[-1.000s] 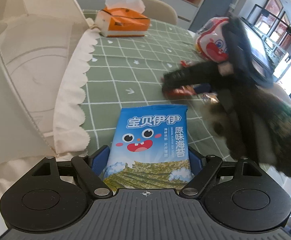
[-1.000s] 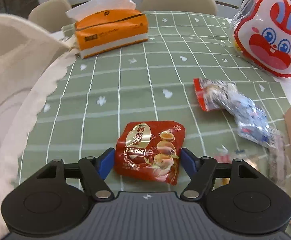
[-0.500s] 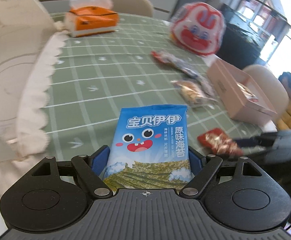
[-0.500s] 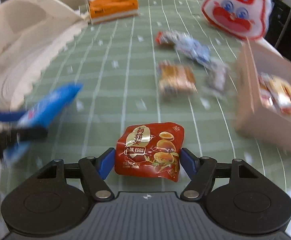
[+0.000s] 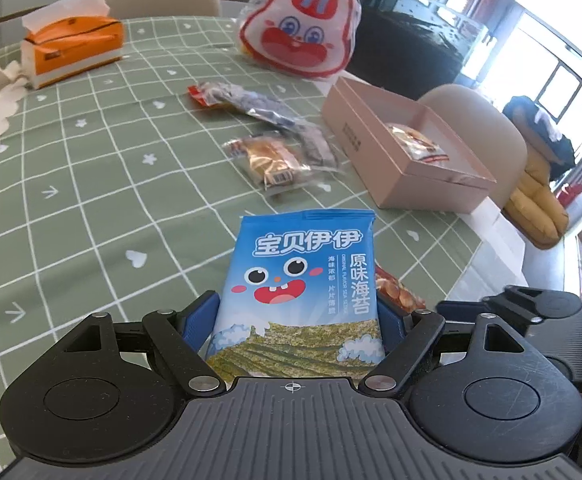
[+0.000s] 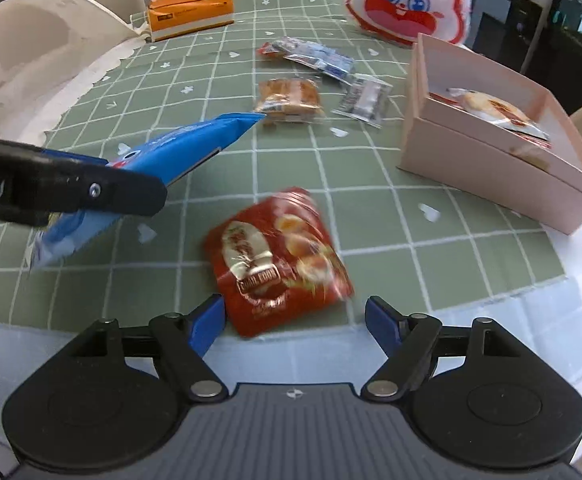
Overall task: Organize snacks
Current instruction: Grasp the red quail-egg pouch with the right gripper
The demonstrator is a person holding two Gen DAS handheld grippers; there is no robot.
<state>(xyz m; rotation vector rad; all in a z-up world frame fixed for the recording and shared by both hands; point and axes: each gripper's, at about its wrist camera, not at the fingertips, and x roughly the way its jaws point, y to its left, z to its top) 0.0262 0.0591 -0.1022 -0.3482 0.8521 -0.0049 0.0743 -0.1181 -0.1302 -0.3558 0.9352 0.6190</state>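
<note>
My left gripper [image 5: 299, 314] is shut on a blue seaweed packet [image 5: 299, 280], held above the green checked tablecloth [image 5: 91, 184]. From the right wrist view that blue packet [image 6: 179, 148] juts out from the left, level and edge-on. My right gripper [image 6: 295, 316] hangs over the table's near edge, its jaws opening. The red quail-egg packet [image 6: 279, 256] lies blurred and tilted between and ahead of the fingers, and the right pad stands apart from it. A pink open box [image 6: 471, 172] sits to the right with one snack packet [image 6: 495, 110] inside.
Loose snacks lie mid-table: a brown pastry pack [image 5: 271, 160], a red-and-blue strip [image 5: 243, 100] and a silver pack [image 6: 363, 98]. At the far end stand an orange tissue box [image 5: 71, 52] and a rabbit-face bag [image 5: 299, 40]. White scalloped cloth [image 6: 31, 60] rises at left.
Both grippers have swung right, bringing the pink box into view. The right jaws have widened and the red packet has slipped forward out of them, tilting. The left still grips the blue packet.
</note>
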